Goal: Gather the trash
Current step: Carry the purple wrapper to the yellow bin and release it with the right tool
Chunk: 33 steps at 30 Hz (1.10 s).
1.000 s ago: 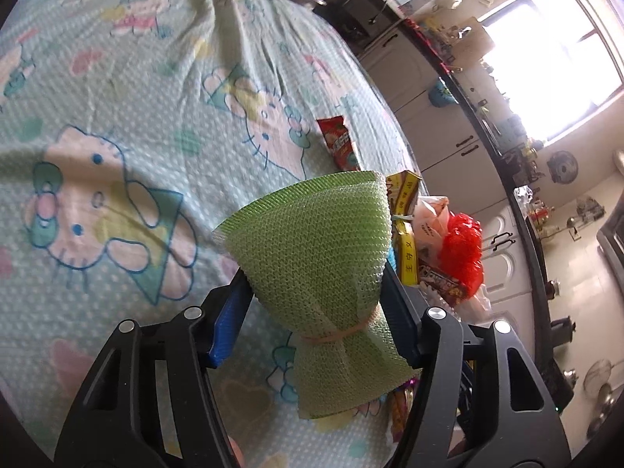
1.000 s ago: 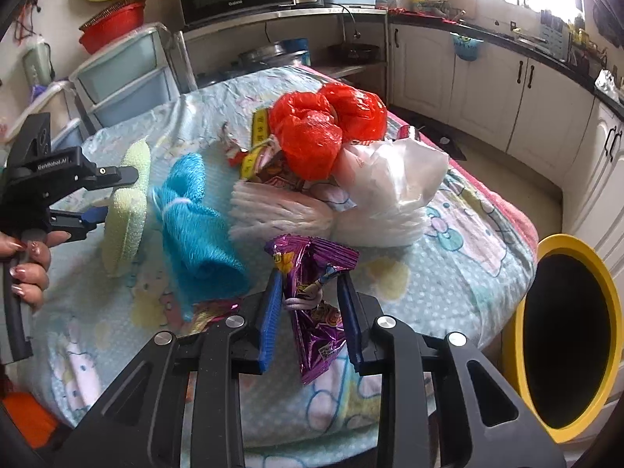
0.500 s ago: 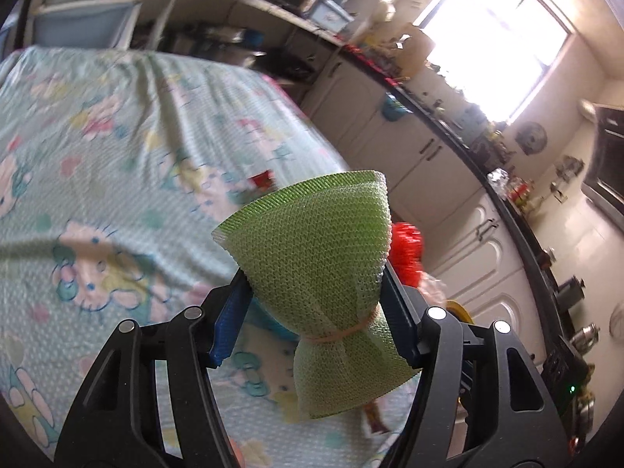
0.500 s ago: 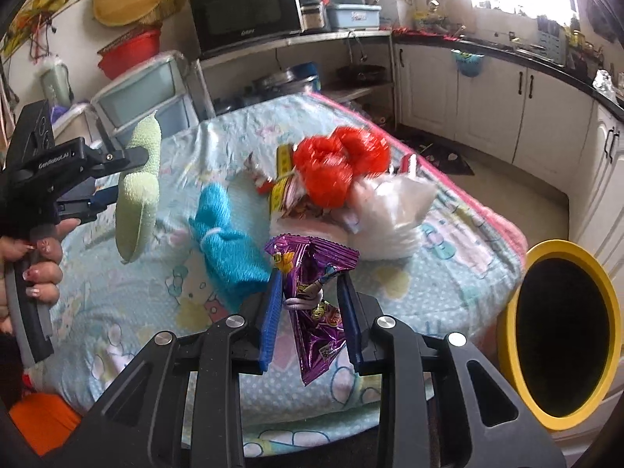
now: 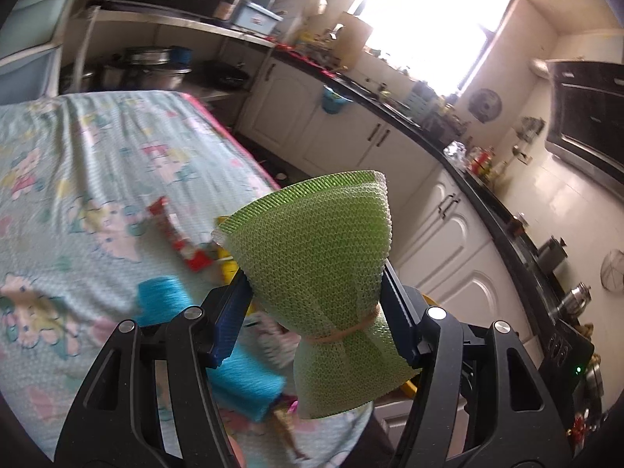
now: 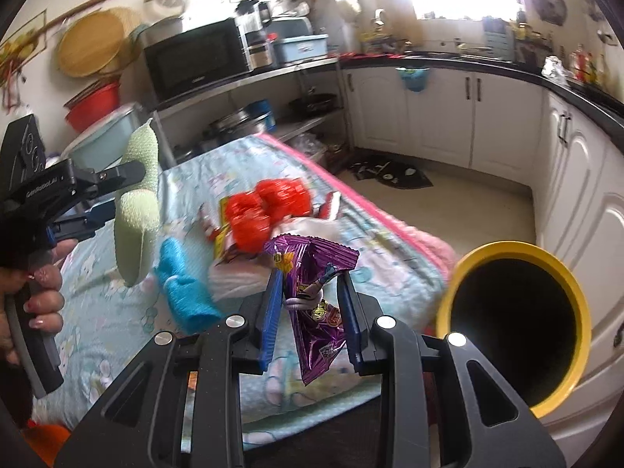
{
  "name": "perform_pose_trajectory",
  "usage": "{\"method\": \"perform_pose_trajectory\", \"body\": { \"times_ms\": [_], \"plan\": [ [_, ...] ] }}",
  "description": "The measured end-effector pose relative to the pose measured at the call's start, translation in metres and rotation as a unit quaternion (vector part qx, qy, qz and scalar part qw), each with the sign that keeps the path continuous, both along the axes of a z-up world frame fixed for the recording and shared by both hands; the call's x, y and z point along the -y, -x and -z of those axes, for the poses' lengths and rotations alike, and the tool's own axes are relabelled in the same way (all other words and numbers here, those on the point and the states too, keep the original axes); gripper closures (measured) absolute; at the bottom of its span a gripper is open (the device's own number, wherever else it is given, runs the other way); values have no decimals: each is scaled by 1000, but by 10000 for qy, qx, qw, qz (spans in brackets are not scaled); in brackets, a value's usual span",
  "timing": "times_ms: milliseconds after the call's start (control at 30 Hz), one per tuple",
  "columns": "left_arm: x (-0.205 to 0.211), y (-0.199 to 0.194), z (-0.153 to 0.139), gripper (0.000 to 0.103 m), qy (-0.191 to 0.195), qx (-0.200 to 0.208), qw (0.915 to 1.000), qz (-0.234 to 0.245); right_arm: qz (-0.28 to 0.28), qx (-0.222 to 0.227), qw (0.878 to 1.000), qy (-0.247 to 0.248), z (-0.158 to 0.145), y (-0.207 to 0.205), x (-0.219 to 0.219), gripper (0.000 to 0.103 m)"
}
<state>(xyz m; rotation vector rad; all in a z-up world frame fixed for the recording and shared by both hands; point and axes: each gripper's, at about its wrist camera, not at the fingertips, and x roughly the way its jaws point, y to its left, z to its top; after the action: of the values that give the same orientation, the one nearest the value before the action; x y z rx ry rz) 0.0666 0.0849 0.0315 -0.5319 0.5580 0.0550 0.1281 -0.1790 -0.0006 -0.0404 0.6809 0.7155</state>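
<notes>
The left gripper (image 5: 316,292) has its jaws clamped on a green mesh foam sleeve tied with a rubber band (image 5: 316,257), held in the air above the surface covered with a pale blue cartoon-print cloth (image 5: 78,179). The right gripper (image 6: 310,304) pinches a crinkled purple foil snack wrapper (image 6: 312,292), also lifted, near the round yellow-rimmed bin (image 6: 518,323). A blue mesh foam sleeve (image 6: 183,288), red plastic bags (image 6: 269,210) and other wrappers lie on the cloth.

Your right gripper (image 6: 312,304) pinches a crinkled purple foil snack wrapper (image 6: 316,304) above the cartoon-print tablecloth (image 6: 117,331), with the yellow-rimmed round bin (image 6: 514,323) at its right. Your left gripper (image 6: 128,195) clamps a green mesh foam sleeve (image 6: 136,218) above a blue one (image 6: 183,284).
</notes>
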Motion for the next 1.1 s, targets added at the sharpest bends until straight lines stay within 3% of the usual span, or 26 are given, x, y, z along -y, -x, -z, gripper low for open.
{"method": "perform_pose_trajectory", "body": {
  "times_ms": [567,1100],
  "plan": [
    [88,-54,-9,48,-532,171,9951,813,1222,125,9917,-381,-7,-29,92,76],
    [176,-106,2,47,-1025,152,9845,1414,2323,12,9706,-635,9,-47,172,76]
  ]
}}
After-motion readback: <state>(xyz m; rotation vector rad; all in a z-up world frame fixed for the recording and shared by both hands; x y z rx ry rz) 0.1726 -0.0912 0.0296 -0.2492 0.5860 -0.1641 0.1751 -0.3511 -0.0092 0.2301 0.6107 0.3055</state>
